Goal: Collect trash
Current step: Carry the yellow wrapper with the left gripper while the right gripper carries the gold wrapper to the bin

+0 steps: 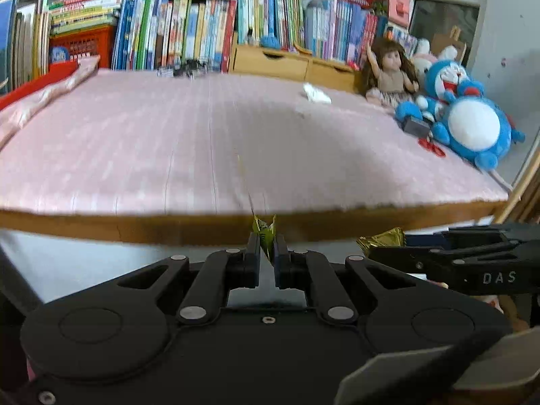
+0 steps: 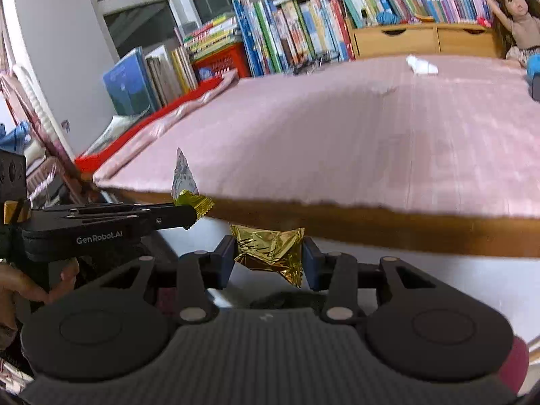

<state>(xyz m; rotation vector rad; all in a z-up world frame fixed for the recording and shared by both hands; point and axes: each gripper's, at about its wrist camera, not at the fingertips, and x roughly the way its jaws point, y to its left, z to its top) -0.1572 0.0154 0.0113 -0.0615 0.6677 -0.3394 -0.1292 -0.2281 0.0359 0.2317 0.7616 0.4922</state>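
While both jaws are loaded, the carrying looks like the step in hand: the left gripper (image 1: 266, 253) has its jaws pressed almost together on a thin green-and-yellow foil wrapper (image 1: 266, 236), pinched edge-on so that only a crumpled corner stands up above the pads; the right gripper (image 2: 268, 263) has its jaws about half apart and clamped on a crumpled gold foil wrapper (image 2: 271, 249), a bulkier wad that fills the gap and hangs a point below it. Each piece is gripped by its middle, I judge, so that it will not slip out on the way to a bin (no bin shows in either view). Outward from the jaws, both grippers hang just off the near wooden edge (image 1: 135, 229) of a bed with a pink striped cover (image 1: 168, 141), side by side and close together, the left one's wrapper showing in the right wrist view as a gold-and-silver scrap. Farther off, a crumpled white paper tissue (image 1: 316, 93) lies on the cover near the far side, well apart from both grippers, likely trash not yet collected; beside it sit a brown-haired doll (image 1: 391, 71) and a blue-and-white plush cat (image 1: 469, 118), with a row of upright picture books (image 1: 202, 33) behind.
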